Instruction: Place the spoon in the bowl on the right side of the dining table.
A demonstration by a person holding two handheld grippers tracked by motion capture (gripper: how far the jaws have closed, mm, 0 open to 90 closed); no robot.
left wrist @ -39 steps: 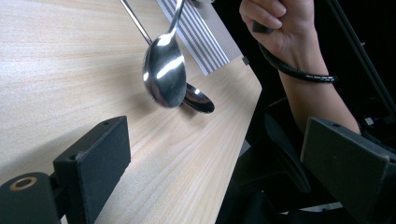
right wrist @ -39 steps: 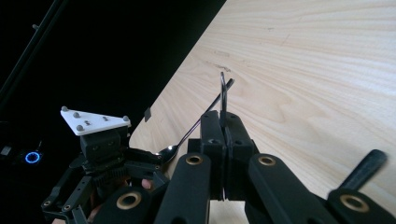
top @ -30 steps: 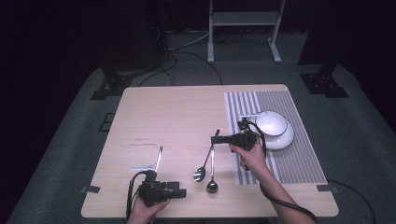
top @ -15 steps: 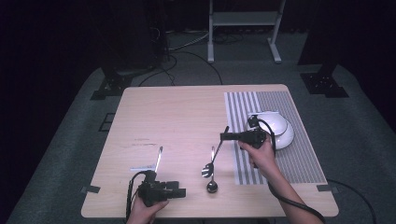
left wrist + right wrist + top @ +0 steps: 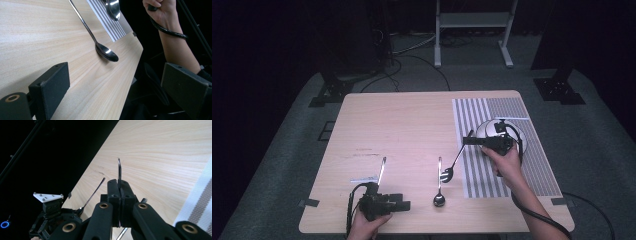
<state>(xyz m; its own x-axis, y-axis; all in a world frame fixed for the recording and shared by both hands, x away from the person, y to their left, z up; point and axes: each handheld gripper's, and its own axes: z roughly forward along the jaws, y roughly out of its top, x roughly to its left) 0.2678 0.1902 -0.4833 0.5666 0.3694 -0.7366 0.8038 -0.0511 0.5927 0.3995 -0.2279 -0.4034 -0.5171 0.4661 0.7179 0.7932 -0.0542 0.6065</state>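
My right gripper hovers over the left edge of the striped placemat, shut on the handle of a steel spoon that hangs tilted down to the left. In the right gripper view the jaws pinch the thin handle, which sticks out past them. A second spoon lies flat on the wood, bowl toward the front edge. My left gripper rests near the front edge, open and holding nothing, with that spoon ahead of its jaws.
A white dish sits on the placemat just behind my right hand. A slim metal utensil lies left of the lying spoon, beside a strip of tape. The table's front edge is close to the left gripper.
My right gripper has carried the held spoon up and to the right, from beside the lying spoon to over the placemat's edge. The left gripper has stayed put.
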